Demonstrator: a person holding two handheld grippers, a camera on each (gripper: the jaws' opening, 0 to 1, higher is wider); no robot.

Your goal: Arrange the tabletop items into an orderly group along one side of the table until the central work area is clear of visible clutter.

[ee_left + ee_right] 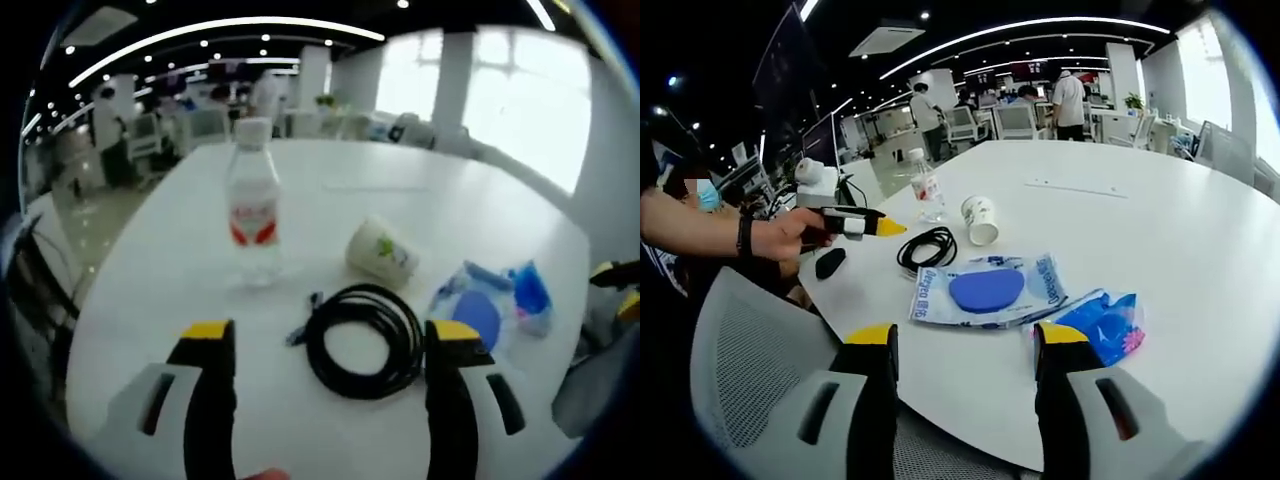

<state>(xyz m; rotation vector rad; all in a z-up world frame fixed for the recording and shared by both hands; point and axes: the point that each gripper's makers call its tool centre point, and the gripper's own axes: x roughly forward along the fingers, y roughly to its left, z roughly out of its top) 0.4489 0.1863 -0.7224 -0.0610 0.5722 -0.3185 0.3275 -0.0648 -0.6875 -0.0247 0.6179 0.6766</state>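
Left gripper view puts the left gripper [330, 345] right over the near edge of the white table [500, 220], jaws spread wide and holding nothing. Dead ahead between the tips lies the coiled black cable [362, 340], flat, so that arm looks like the one to take it. Just past it sit the tipped paper cup [382, 250] and, further left, the upright water bottle [252, 200]. Right gripper [965, 345] is also parted and empty, with the blue packets [985, 290] nearest its tips, cable well beyond.
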